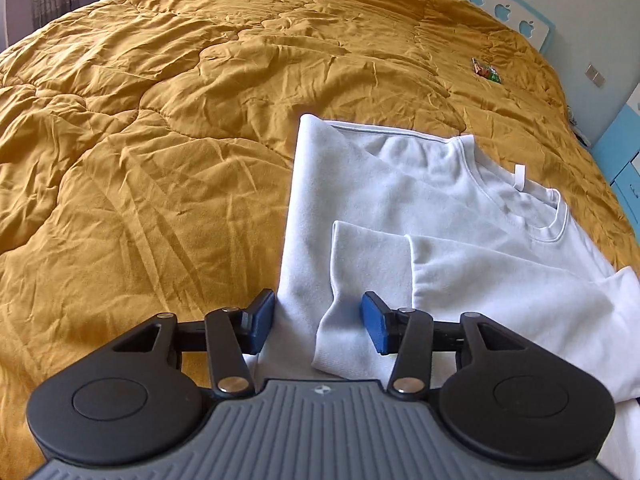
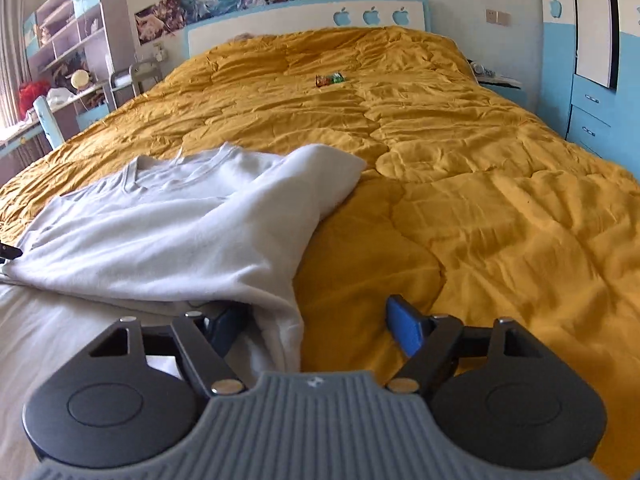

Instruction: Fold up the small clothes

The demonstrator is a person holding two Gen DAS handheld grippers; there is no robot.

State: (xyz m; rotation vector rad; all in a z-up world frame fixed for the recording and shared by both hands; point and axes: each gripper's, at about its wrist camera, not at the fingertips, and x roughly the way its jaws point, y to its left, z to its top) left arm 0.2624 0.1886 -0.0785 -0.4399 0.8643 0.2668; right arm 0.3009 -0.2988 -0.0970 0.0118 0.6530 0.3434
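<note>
White sweatshirt (image 1: 384,200) lies partly folded on bed quilt (image 1: 160,140), sleeves tucked in. Left hand-held gripper (image 1: 318,320) wide, straddling near left edge; right hand-held gripper (image 2: 316,330) wide at near right edge. Risk: soft quilt pinched with the fabric; uneven lift skews the fold

White sweatshirt (image 1: 400,200) on mustard-yellow quilt (image 1: 160,120); blue-padded black left hand-held gripper (image 1: 316,320); blue-and-white headboard (image 2: 304,16).

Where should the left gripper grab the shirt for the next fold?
Probably the near hem of the shirt, from the near side: the left gripper is open there, straddling the folded-in sleeve cuff, and both sides already lie folded inward.
</note>
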